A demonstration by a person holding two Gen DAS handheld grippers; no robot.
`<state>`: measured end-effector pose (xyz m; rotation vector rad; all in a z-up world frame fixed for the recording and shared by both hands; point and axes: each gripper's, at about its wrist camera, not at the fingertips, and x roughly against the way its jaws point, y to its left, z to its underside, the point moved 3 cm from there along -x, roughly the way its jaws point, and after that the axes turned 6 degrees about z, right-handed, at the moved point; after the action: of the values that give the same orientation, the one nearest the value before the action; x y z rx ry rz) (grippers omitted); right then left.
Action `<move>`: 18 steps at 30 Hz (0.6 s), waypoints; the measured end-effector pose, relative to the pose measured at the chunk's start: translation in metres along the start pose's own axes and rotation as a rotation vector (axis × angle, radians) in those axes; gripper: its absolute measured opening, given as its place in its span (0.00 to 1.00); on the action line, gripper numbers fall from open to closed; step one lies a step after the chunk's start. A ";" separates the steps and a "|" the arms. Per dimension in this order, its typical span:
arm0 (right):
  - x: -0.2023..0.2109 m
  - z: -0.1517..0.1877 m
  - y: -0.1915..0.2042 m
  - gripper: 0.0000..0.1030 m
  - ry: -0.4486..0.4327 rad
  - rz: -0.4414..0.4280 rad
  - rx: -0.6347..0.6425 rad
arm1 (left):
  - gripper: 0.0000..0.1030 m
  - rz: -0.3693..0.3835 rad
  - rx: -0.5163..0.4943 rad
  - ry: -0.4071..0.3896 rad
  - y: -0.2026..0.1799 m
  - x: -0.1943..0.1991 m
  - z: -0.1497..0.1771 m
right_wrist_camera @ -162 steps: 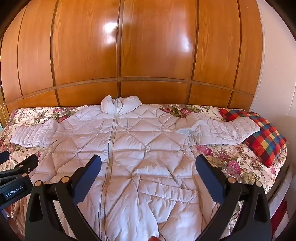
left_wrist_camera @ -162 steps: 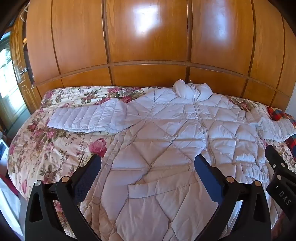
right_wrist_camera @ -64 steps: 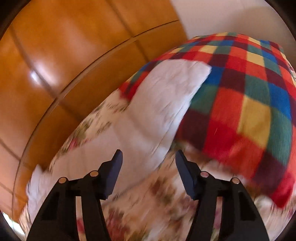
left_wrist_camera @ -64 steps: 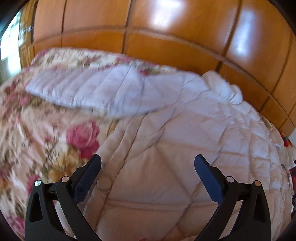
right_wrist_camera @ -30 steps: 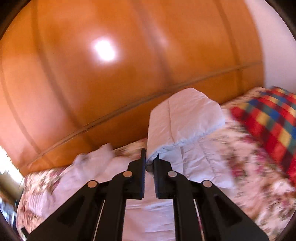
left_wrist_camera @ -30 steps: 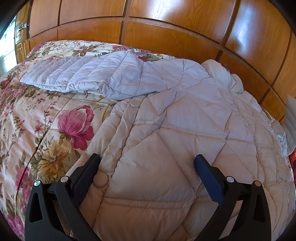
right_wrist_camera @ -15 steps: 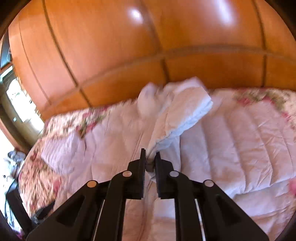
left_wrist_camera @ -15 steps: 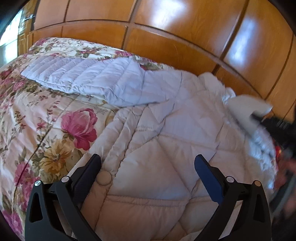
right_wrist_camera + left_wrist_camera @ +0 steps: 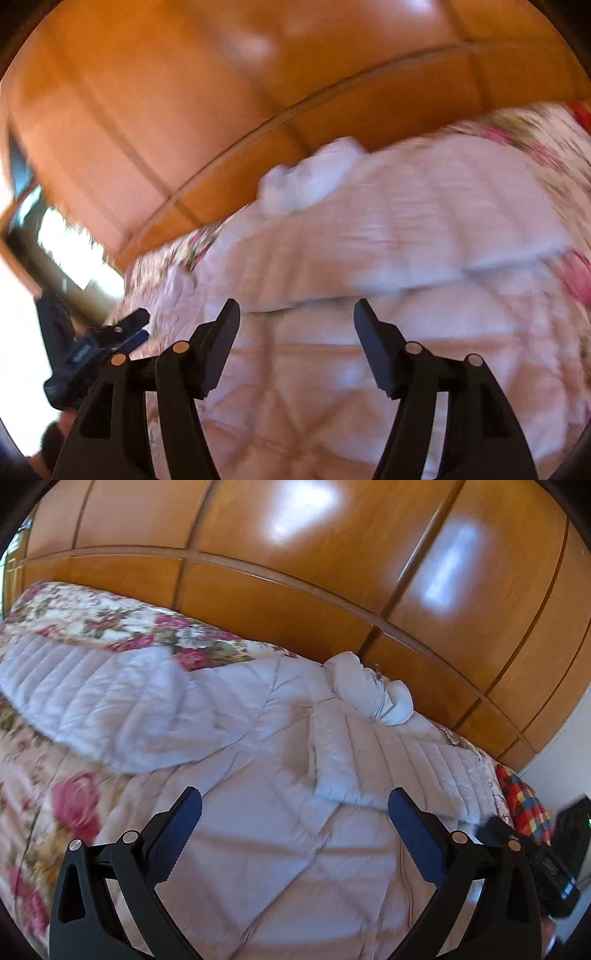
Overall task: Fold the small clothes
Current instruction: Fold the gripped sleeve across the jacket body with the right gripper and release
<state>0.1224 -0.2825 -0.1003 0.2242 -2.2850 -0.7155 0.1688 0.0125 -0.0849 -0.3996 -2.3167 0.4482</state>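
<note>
A white quilted puffer jacket (image 9: 258,834) lies flat on the bed, collar (image 9: 373,698) toward the wooden headboard. Its right sleeve (image 9: 369,760) is folded across the chest; the left sleeve (image 9: 96,701) lies spread out to the left. My left gripper (image 9: 295,812) is open and empty above the jacket's lower body. My right gripper (image 9: 295,317) is open and empty above the jacket (image 9: 369,295) in a blurred view. The right gripper's body (image 9: 528,856) shows at the left view's right edge.
The bed has a floral bedspread (image 9: 55,775). A glossy wooden panelled headboard (image 9: 295,554) stands behind it. A red plaid blanket (image 9: 524,805) lies at the bed's right end. A window (image 9: 66,251) is at the left. The left gripper (image 9: 92,347) shows in the right wrist view.
My right gripper laid the right sleeve across the jacket's chest, let go, opened and pulled back. My left gripper stayed open over the jacket and turned a little to the right.
</note>
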 end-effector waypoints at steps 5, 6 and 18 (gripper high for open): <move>0.020 -0.017 -0.082 0.62 -0.044 0.001 -0.325 | 0.70 -0.007 0.020 0.085 -0.006 -0.050 -0.016; 0.020 -0.019 -0.092 0.62 -0.054 -0.010 -0.372 | 0.67 0.004 0.018 0.118 -0.008 -0.063 -0.017; 0.014 -0.064 -0.118 0.06 -0.228 0.151 -0.335 | 0.03 -0.001 -0.120 0.186 -0.027 -0.091 -0.021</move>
<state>0.1512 -0.4130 -0.1201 -0.1941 -2.3160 -1.0724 0.2420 -0.0446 -0.1140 -0.4773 -2.1679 0.2604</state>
